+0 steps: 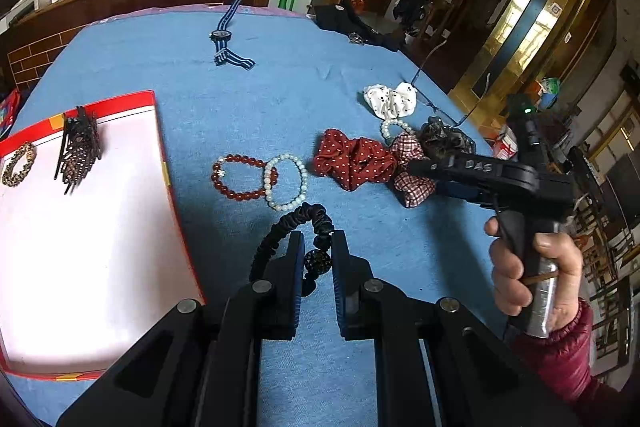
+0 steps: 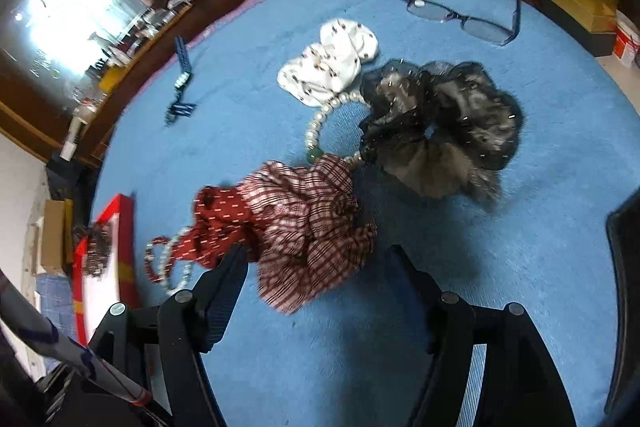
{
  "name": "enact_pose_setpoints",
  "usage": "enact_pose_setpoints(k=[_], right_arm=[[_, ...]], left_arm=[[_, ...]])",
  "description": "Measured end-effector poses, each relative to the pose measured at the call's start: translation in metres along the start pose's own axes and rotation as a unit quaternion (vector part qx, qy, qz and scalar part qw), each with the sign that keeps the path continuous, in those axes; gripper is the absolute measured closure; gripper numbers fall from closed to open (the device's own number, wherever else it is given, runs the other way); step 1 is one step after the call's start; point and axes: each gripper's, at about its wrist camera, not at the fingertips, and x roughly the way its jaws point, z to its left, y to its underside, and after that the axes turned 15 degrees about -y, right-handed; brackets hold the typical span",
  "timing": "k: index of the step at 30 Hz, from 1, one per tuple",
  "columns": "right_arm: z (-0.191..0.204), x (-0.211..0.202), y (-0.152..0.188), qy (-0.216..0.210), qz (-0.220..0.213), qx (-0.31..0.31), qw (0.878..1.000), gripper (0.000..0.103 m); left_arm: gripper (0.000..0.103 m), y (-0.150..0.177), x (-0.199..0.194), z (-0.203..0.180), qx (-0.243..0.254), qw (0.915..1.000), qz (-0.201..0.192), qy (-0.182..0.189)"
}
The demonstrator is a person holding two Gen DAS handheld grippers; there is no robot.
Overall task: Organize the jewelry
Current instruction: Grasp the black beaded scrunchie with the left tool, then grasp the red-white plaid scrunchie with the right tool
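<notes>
Right wrist view: my right claw hangs released, straddling the plaid scrunchie at lower centre; left claw is clenched on the black hair tie.

Left tongs clamped (right tongs gaping).

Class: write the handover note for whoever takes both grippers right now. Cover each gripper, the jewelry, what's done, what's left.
Left gripper: shut on the black hair tie, above the cloth.
Right gripper: open, nothing held, over the plaid scrunchie.
Done: hair claw and leopard band lie in the red-rimmed tray.
Left on the blue cloth: red bead bracelet, pearl bracelet, red dotted scrunchie, white scrunchie, dark scrunchie, watch, glasses.
</notes>
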Motion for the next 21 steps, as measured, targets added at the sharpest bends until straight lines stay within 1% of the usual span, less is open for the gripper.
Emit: enact_pose_setpoints(k=[1, 2, 3, 4, 5, 6, 7, 9, 15, 18, 21], right_arm=[[-0.001, 0.003, 0.0, 0.002, 0.002, 0.0, 1.0, 0.032], [0.0, 0.003, 0.001, 0.015, -0.007, -0.012, 1.0, 0.041], [0.0, 0.004, 0.002, 0.02, -0.006, -0.017, 1.0, 0.061], [-0.001, 0.004, 0.002, 0.015, 0.001, -0.017, 1.0, 0.075], [-0.003, 0.003, 0.003, 0.004, 0.003, -0.012, 1.0, 0.079], [-0.003, 0.0, 0.004, 0.002, -0.001, -0.013, 1.0, 0.086], [-0.002, -0.004, 0.005, 0.004, -0.006, -0.019, 1.0, 0.089], [0.001, -0.014, 0.01, 0.003, -0.017, -0.028, 0.999, 0.09], [0.015, -0.052, 0.025, -0.027, -0.047, -0.045, 0.998, 0.09], [0.029, -0.065, 0.033, -0.033, -0.056, -0.065, 0.996, 0.09], [0.039, -0.067, 0.041, -0.034, -0.054, -0.079, 0.995, 0.089]], left_arm=[[0.09, 0.0, -0.001, 0.0, 0.001, 1.0, -0.001, -0.002], [0.09, 0.001, -0.001, 0.0, 0.003, 1.0, -0.002, -0.004], [0.09, 0.001, -0.001, -0.001, 0.004, 1.0, -0.002, -0.006], [0.09, 0.001, -0.001, -0.001, 0.004, 1.0, -0.002, -0.008], [0.09, 0.001, -0.001, -0.002, 0.006, 0.9999, -0.002, -0.009], [0.09, 0.002, -0.002, -0.004, 0.007, 0.9999, -0.003, -0.009], [0.09, 0.002, -0.002, -0.005, 0.007, 0.9999, -0.003, -0.008], [0.09, 0.004, -0.002, -0.008, 0.01, 0.9999, -0.006, -0.008], [0.09, 0.01, -0.004, -0.015, 0.017, 0.9998, -0.01, -0.009], [0.09, 0.012, -0.006, -0.016, 0.018, 0.9997, -0.013, -0.007], [0.09, 0.014, -0.009, -0.015, 0.015, 0.9998, -0.015, -0.006]])
